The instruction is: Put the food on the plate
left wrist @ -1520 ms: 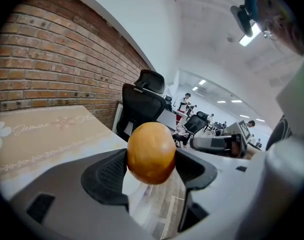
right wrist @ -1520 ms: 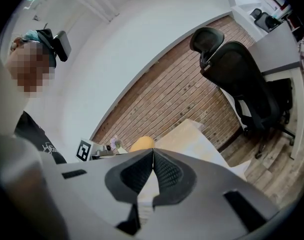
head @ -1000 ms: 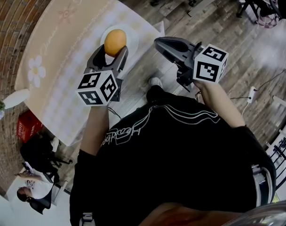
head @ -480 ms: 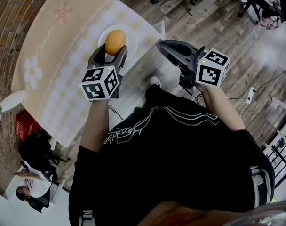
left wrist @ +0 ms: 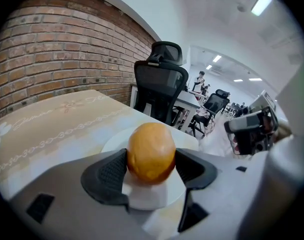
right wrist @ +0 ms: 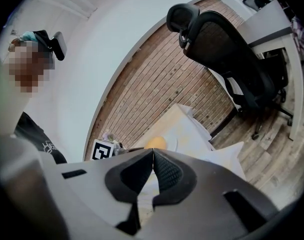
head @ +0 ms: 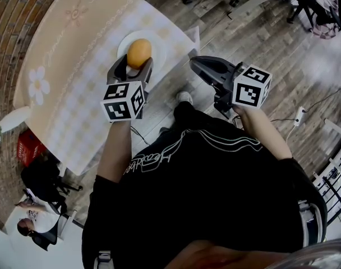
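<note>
Head view: the left tool holds an orange over the white plate on the table. The right tool hangs off the table's edge.
Left gripper view: the jaws pinch the orange's sides.
Right gripper view: the jaws are pressed together.

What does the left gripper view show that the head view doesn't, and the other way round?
Only the left gripper view: the left gripper's jaws pressing the orange's sides, and the ceiling lights. Only the head view: the person's black shirt and the wooden floor. Both: the orange over the white plate, the tablecloth and the right gripper.
</note>
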A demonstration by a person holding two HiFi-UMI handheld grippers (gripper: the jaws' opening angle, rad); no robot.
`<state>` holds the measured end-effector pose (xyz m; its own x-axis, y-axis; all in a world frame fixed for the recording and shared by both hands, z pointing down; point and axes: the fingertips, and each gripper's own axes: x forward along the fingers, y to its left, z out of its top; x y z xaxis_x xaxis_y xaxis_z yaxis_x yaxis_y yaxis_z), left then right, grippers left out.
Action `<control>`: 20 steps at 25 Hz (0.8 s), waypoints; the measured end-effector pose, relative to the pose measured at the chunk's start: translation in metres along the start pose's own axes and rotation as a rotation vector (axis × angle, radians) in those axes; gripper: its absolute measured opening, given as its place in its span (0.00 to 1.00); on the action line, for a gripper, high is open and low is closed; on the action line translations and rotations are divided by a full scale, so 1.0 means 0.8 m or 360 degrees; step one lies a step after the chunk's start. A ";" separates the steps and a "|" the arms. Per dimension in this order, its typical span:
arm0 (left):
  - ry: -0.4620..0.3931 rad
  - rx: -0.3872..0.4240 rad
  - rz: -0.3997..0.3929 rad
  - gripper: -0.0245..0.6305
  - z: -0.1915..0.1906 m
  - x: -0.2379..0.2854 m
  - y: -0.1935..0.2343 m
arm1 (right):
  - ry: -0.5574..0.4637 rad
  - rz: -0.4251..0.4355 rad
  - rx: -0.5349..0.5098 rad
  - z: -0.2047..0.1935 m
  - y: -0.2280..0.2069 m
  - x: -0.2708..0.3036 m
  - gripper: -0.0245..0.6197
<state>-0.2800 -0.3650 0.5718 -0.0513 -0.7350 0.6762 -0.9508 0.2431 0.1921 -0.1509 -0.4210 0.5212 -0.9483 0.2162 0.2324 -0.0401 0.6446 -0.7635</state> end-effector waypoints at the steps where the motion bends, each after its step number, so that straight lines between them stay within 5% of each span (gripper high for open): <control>1: 0.0001 0.0009 0.0002 0.49 0.000 0.000 -0.001 | 0.0006 0.0006 0.0007 -0.002 0.000 0.000 0.03; 14: -0.0090 0.0110 -0.0022 0.53 0.012 -0.006 -0.006 | 0.0034 0.0002 -0.0013 -0.013 0.011 0.008 0.03; 20: -0.0223 0.0046 -0.0100 0.54 0.035 -0.044 -0.014 | -0.0005 -0.0010 -0.0065 -0.004 0.038 0.011 0.03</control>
<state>-0.2758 -0.3594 0.5255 -0.0315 -0.8300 0.5569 -0.9617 0.1769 0.2093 -0.1592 -0.3977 0.5020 -0.9490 0.2098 0.2353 -0.0333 0.6755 -0.7366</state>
